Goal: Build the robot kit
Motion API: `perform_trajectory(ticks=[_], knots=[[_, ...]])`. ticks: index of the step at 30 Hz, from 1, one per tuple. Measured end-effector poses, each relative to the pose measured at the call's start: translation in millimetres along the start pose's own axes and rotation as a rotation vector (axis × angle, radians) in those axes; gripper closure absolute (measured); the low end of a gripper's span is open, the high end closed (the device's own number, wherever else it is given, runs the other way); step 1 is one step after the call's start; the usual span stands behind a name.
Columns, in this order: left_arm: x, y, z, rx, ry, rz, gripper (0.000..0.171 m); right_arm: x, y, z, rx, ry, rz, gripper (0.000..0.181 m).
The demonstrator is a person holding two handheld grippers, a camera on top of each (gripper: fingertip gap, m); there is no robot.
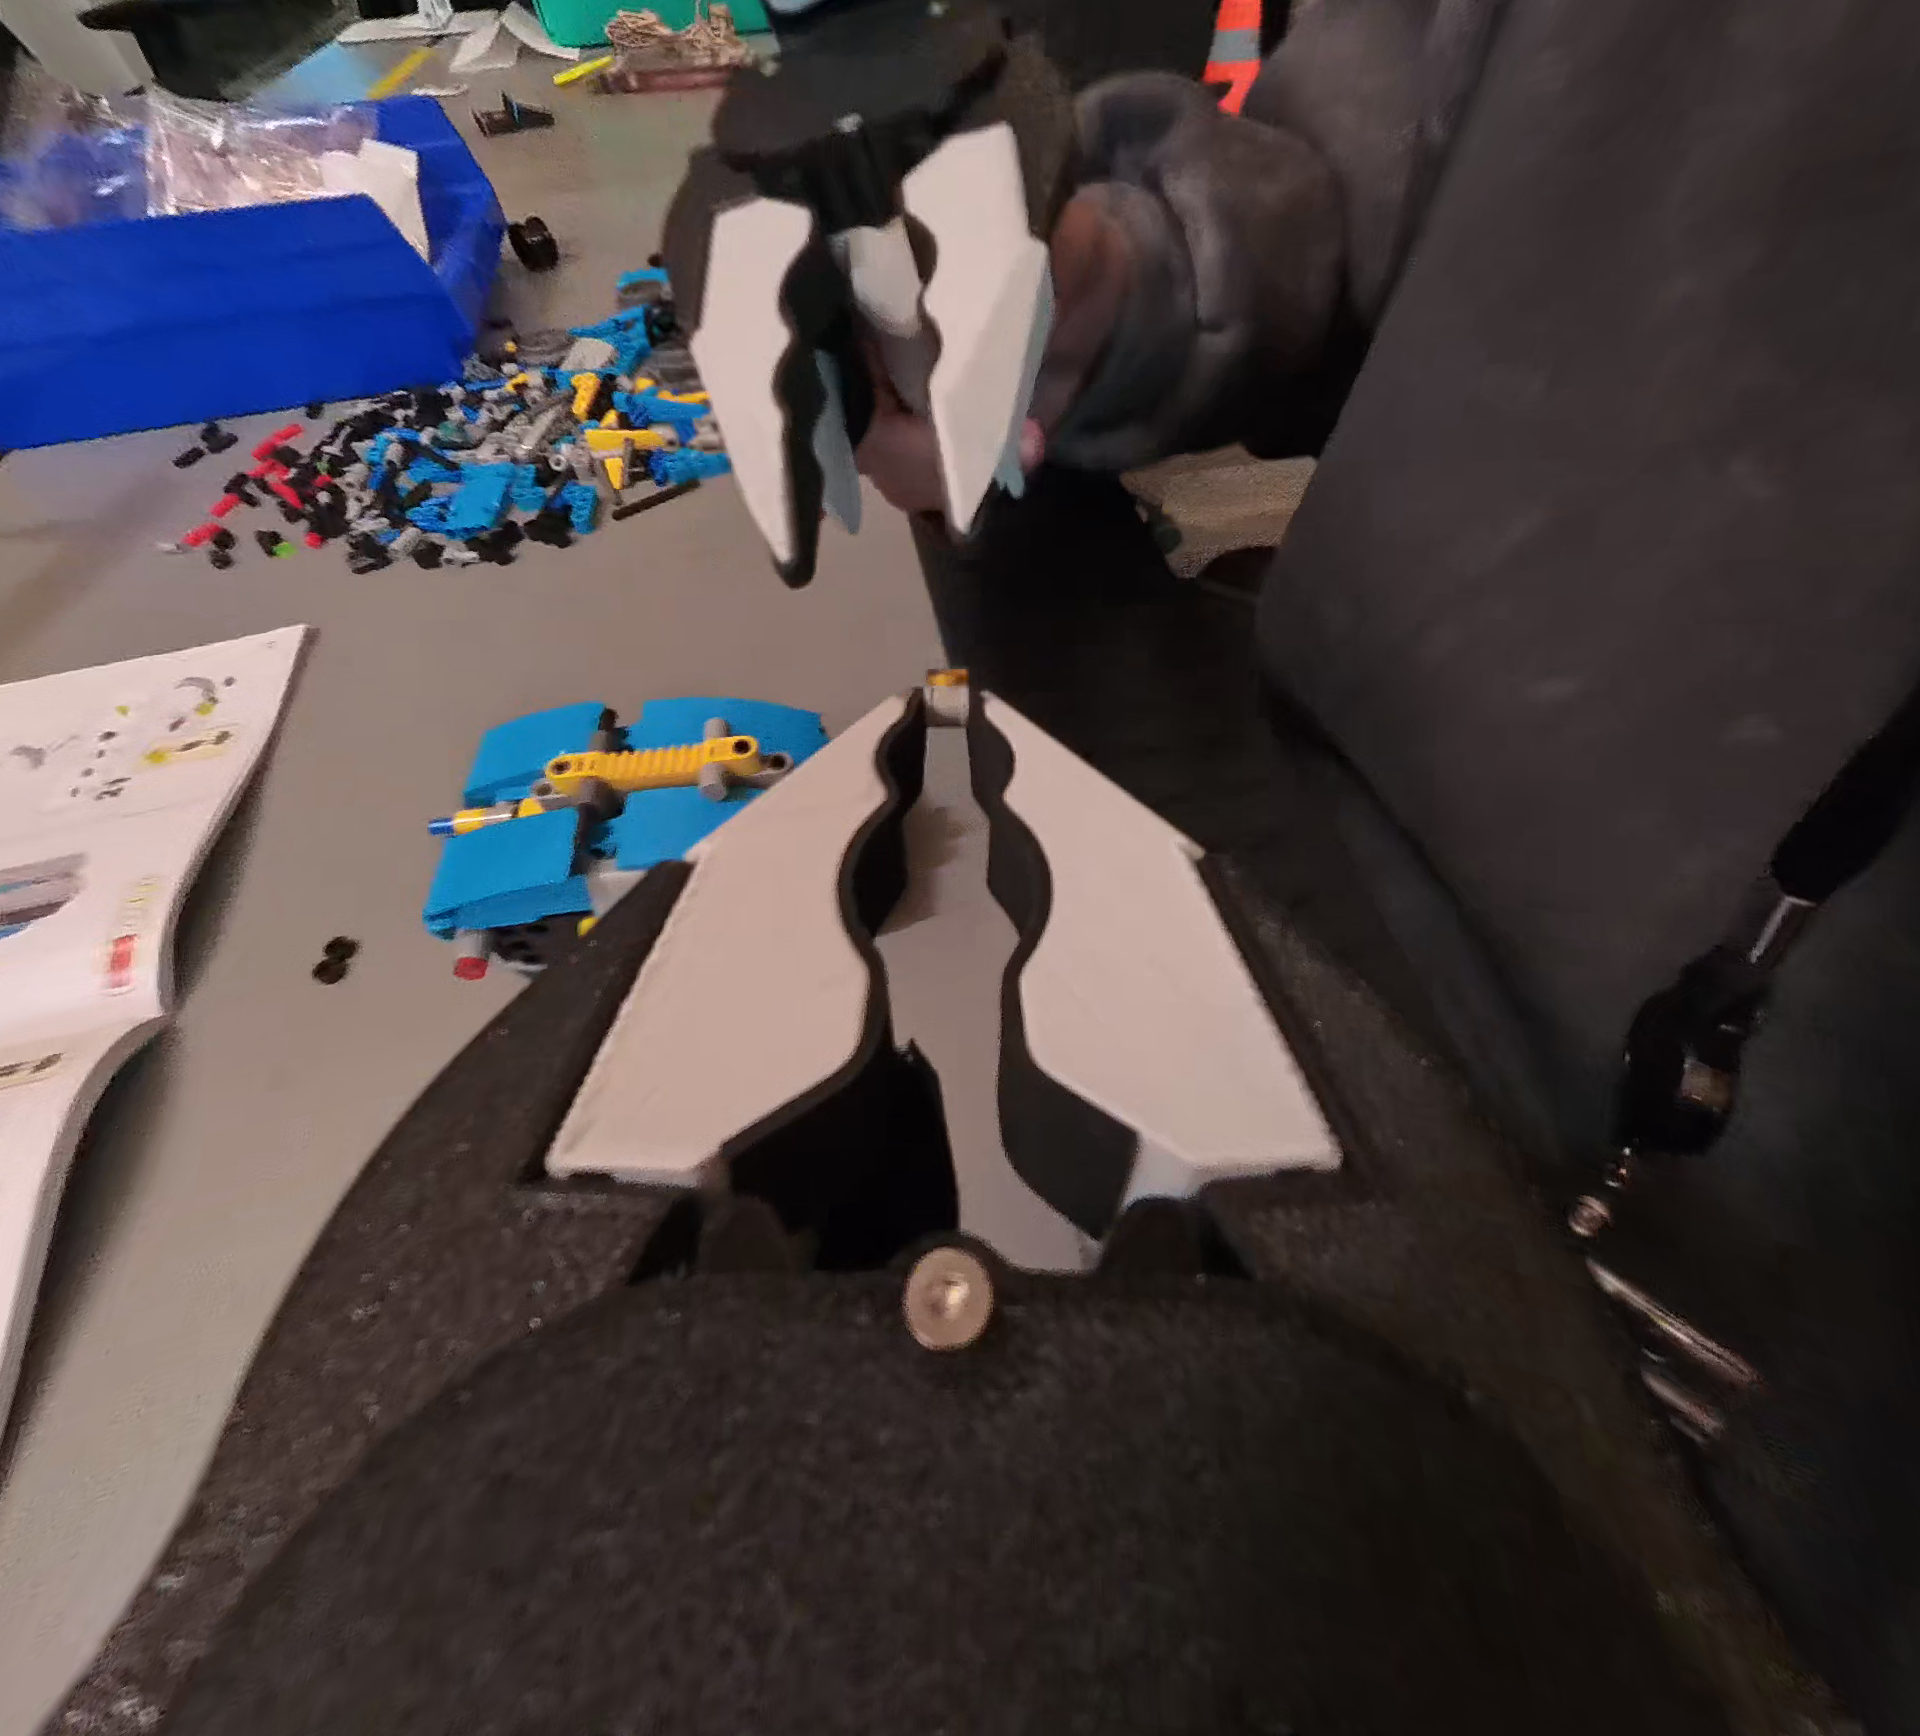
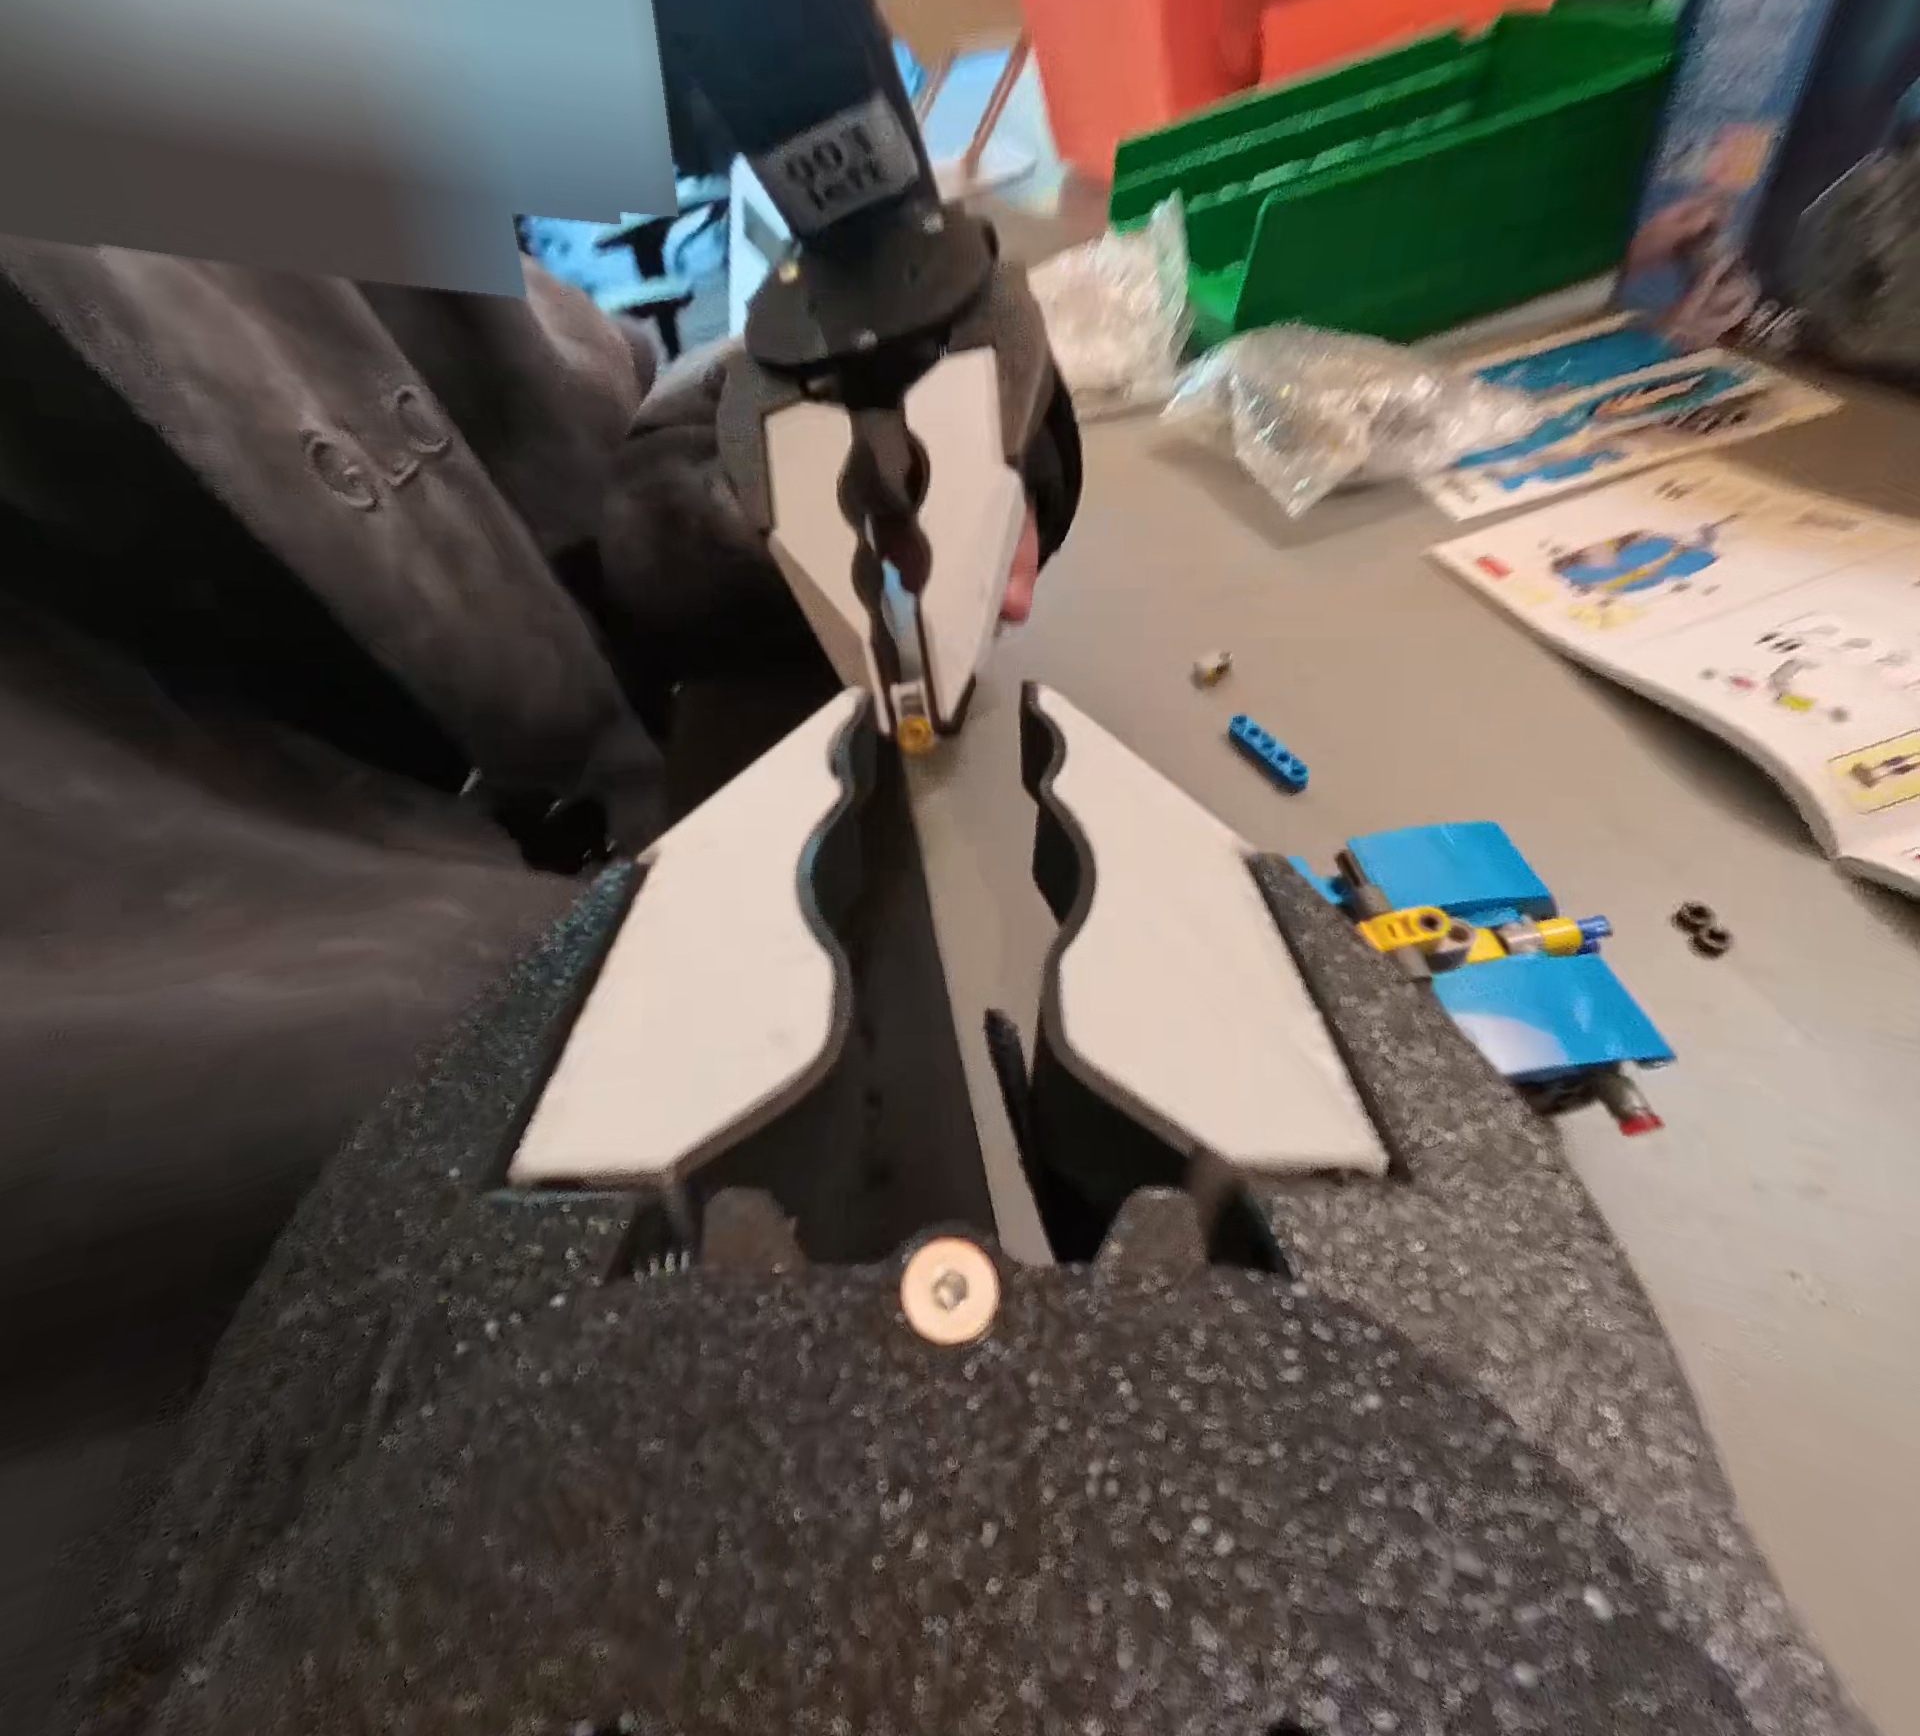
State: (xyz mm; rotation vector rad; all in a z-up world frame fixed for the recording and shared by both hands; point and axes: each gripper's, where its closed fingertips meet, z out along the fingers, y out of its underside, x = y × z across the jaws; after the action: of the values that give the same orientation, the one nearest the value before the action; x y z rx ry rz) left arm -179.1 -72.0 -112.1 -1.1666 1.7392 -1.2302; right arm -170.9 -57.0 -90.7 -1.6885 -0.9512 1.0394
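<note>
My left gripper [image 1: 945,712] is shut on a small grey piece with a yellow end [image 1: 947,680], held above the grey table. In the right wrist view the left gripper [image 2: 916,712] points down with that piece [image 2: 914,731] at its tips, right between my right gripper's fingers. My right gripper [image 2: 945,699] is open and empty, its fingers either side of the piece without touching it. It also shows in the left wrist view [image 1: 873,538], open, just above the left fingertips. A blue and yellow part-built brick model [image 1: 623,813] [image 2: 1486,969] lies on the table beside them.
A pile of loose bricks [image 1: 468,460] lies by a blue bin [image 1: 239,304]. An open instruction booklet [image 1: 104,855] [image 2: 1714,647], a small blue beam [image 2: 1268,756], plastic bags [image 2: 1299,408] and a green bin [image 2: 1403,190] are around. A person in dark clothing [image 2: 312,647] sits close behind. The tips of both grippers are at nearly the same place. From either gripper's tips it is about 15 centimeters to the small blue beam [image 2: 1268,756].
</note>
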Motion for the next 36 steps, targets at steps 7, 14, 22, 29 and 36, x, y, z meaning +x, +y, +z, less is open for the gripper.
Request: perform_trajectory(ticks=[7,14,22,29,36], knots=[[10.6,-20.1,5.9,0.073,0.006,-0.055,0.164,-19.5,10.0,-2.4,0.061,0.061,-0.054,0.158],[9.1,-30.3,4.8,0.199,0.007,-0.126,0.164,-23.4,4.3,0.4,0.136,0.005,-0.017,0.166],[-3.0,-25.9,2.0,0.253,0.12,-0.434,0.164,-14.0,3.0,-0.1,0.159,0.004,-0.023,0.172],[-33.2,-31.2,-10.3,0.435,0.263,-0.853,0.165,19.6,-4.6,11.2,0.152,0.262,-0.279,0.162],[-58.1,-28.2,-15.6,0.504,0.407,-0.997,0.165,52.8,-11.3,26.2,0.12,0.422,-0.493,0.174]])
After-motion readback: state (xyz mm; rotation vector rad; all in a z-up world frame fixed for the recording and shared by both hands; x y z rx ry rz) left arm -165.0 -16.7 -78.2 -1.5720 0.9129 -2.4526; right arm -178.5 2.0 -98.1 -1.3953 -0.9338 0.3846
